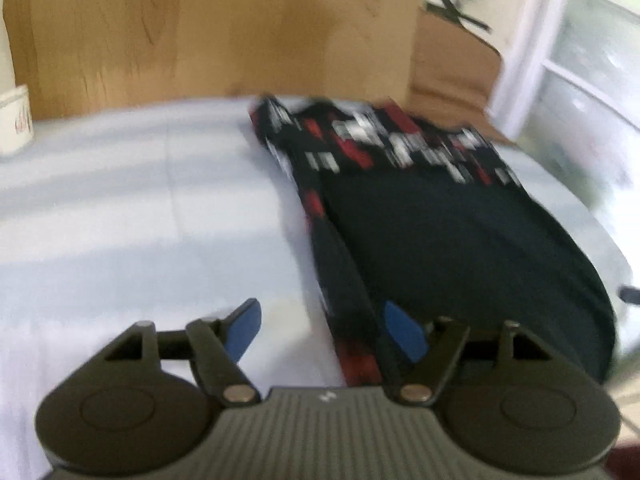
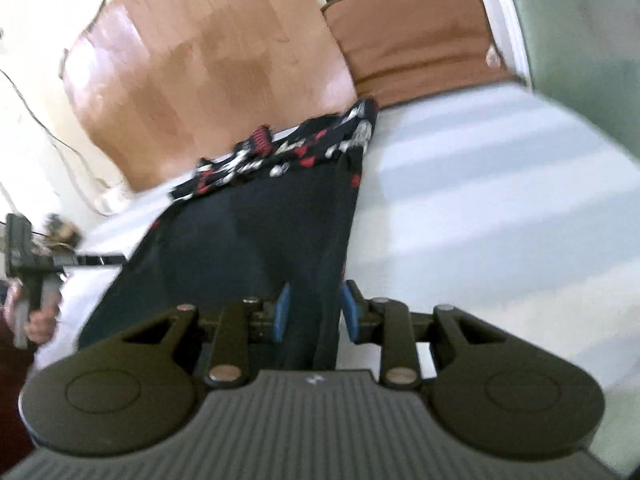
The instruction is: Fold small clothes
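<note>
My left tongs (image 1: 320, 328) stand wide open, with nothing between the blue pads (image 1: 244, 330). One pad hangs over the white cloth (image 1: 120, 208) that covers the desk, the other over the near edge of the garment (image 1: 440, 232). The patterned strip of its edge runs under the gap, but the pads do not press it.

My right tongs (image 2: 314, 312) are much narrower. A fold of the dark fabric passes up between the two pads and fills the gap, so I judge that this hand grips the near right edge of the garment, though the blur makes the contact hard to confirm.

The garment is small and dark, with a band of red and white pattern at its far end. It lies along the desk, its patterned end close to the far edge, in front of the wooden board (image 1: 200, 32). In the right wrist view my left hand (image 2: 40, 320) shows just beyond the garment's left side, near the front of the desk.

To do this step well, I think the right tongs must hold tight and carry the edge low and level across the body of the garment, so that the layer lands flat. The left tongs can hold down the opposite side to keep the cloth from sliding. Both views are blurred, so slower movement would help.
</note>
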